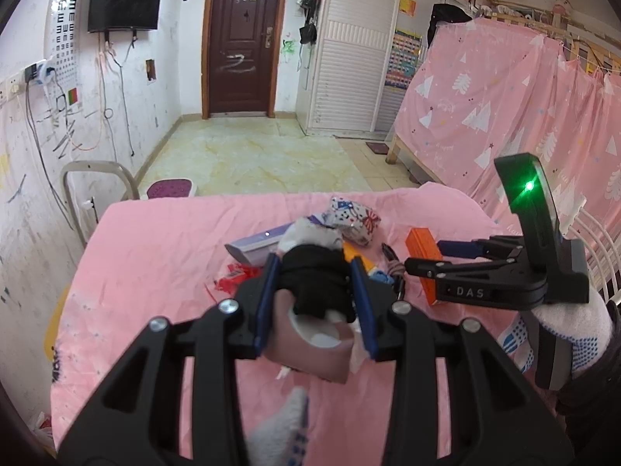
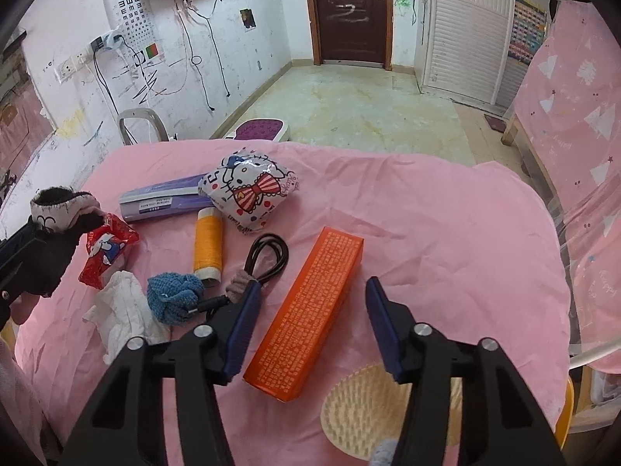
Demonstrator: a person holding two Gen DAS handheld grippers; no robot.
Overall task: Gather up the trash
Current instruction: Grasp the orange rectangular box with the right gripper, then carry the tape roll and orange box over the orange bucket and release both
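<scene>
— Black fabric, that bundle [image 1: 316, 277]? Where is it?
— Clamped between the blue pads of the left gripper [image 1: 316, 283], held above the pink sheet [image 1: 155, 256].
— And the right gripper [image 2: 310, 310]?
— Jaws spread wide, holding nothing, the orange box [image 2: 310, 318] lying on the sheet between them.
— Other litter?
— Left of the box, a crumpled white tissue [image 2: 124, 310]; past it a red wrapper [image 2: 104, 250]. Farther back lie a yellow spool [image 2: 208, 246] and a purple box [image 2: 163, 198].

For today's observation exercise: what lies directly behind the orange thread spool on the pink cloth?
Behind the orange thread spool lies a purple box, its right end covered by the cartoon-print bag.
</scene>
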